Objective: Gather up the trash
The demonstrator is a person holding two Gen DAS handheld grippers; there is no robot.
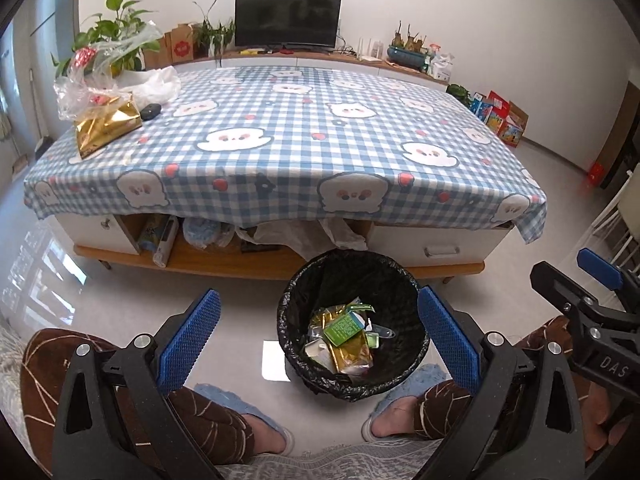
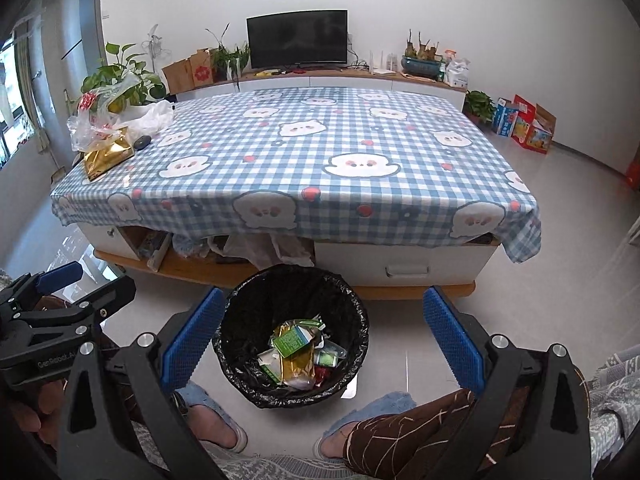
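A black-lined trash bin (image 1: 408,288) (image 2: 240,300) stands on the floor in front of the table, between the person's feet. It holds several wrappers (image 1: 346,340) (image 2: 298,350), green, gold and clear. My left gripper (image 1: 320,328) is open and empty, held above the bin. My right gripper (image 2: 324,326) is open and empty, its jaws wide apart above the bin and the floor to its right. A gold bag (image 1: 106,126) (image 2: 106,156) and clear plastic bags (image 1: 86,80) (image 2: 96,120) lie on the table's far left corner.
The low table (image 1: 304,136) (image 2: 320,152) wears a blue checked cloth with white cartoon faces. A dark mouse (image 1: 151,111) lies by the bags. Clutter fills the shelf under the table (image 1: 208,236). A TV (image 1: 287,20), plants and boxes line the back wall.
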